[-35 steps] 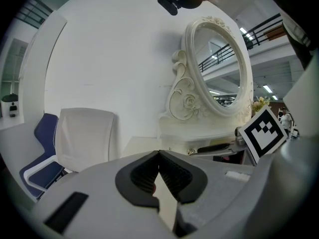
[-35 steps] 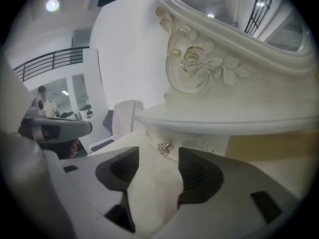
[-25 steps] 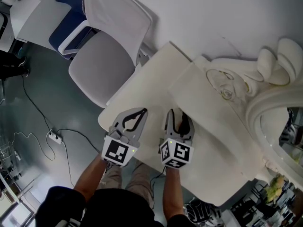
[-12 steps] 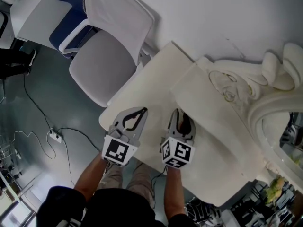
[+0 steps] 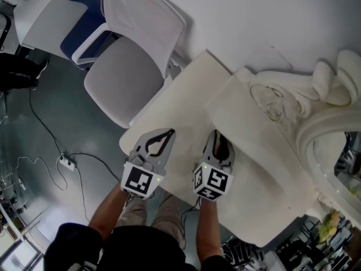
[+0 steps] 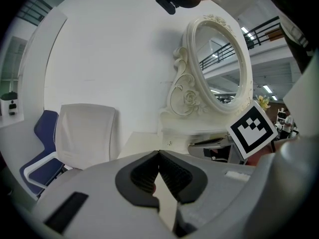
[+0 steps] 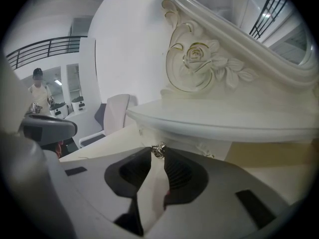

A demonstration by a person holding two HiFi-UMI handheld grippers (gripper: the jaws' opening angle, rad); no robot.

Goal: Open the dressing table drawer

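The cream dressing table carries a raised drawer unit under its carved mirror. In the right gripper view a small metal drawer knob sits on the drawer front below the overhanging ledge. My right gripper has its jaws closing on this knob, one fingertip against each side. In the head view that gripper reaches up to the drawer unit's front. My left gripper hovers over the tabletop's front left, shut with nothing in it.
A white-backed grey office chair stands just left of the table, with a blue chair behind it. Cables and a power strip lie on the floor at the left. A wall runs behind the table.
The right gripper's jaws have narrowed around the knob. Both hands have kept their places, and the left gripper looks the same.
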